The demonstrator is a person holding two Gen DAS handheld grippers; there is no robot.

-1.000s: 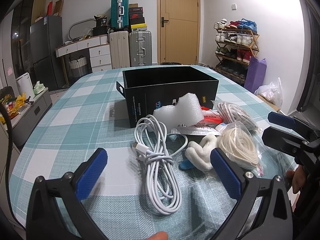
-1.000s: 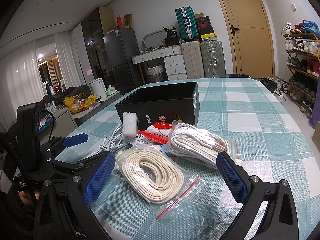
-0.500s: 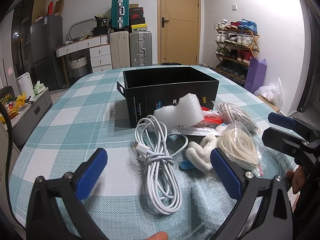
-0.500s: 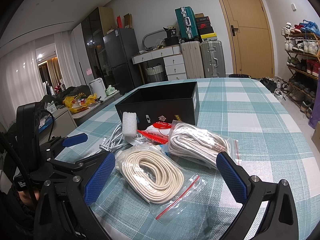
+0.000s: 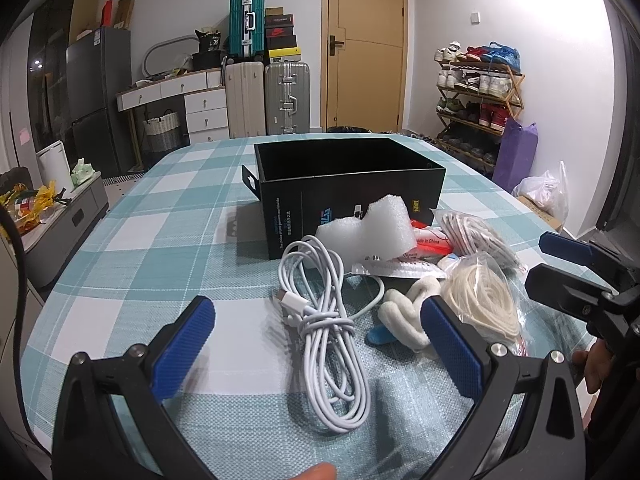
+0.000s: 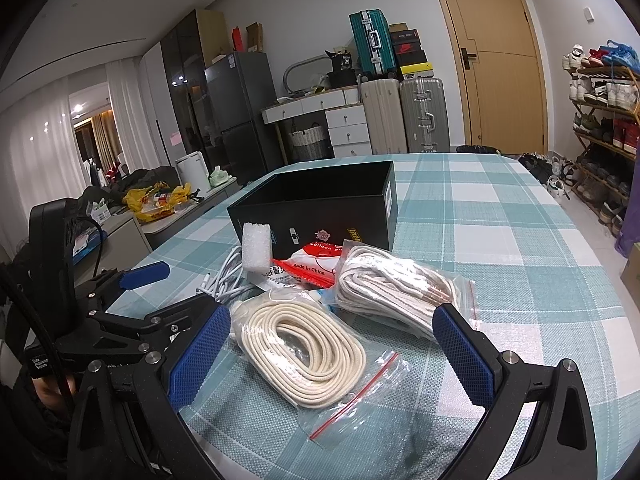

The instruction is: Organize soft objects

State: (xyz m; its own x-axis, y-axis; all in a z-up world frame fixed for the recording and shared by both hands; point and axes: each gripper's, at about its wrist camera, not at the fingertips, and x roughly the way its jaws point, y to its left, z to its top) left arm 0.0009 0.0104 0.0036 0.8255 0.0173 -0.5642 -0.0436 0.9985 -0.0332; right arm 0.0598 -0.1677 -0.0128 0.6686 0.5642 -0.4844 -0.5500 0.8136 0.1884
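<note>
The left gripper point(image 5: 318, 342) stands wide open with nothing between its two blue, diamond-textured pads point(image 5: 182, 346), which flank one white USB cable point(image 5: 332, 332), coiled and knotted at the middle, lying on the teal-and-white checked tablecloth point(image 5: 140, 248). The right gripper point(image 6: 334, 354) is likewise spread wide and empty, straddling one clear zip bag with a red seal holding a flat coil of cream rope point(image 6: 308, 354). Just behind it lies a second zip bag of bundled off-white cord point(image 6: 394, 290). Between the bags and the box sit a red-and-white packet printed "Made in China" point(image 6: 314, 266), a white foam block point(image 5: 370, 230) and a folded white fabric piece point(image 5: 404, 314) — all touching or overlapping. One open black cardboard box point(image 5: 348, 176) stands behind the pile; its small white print is unreadable.
</note>
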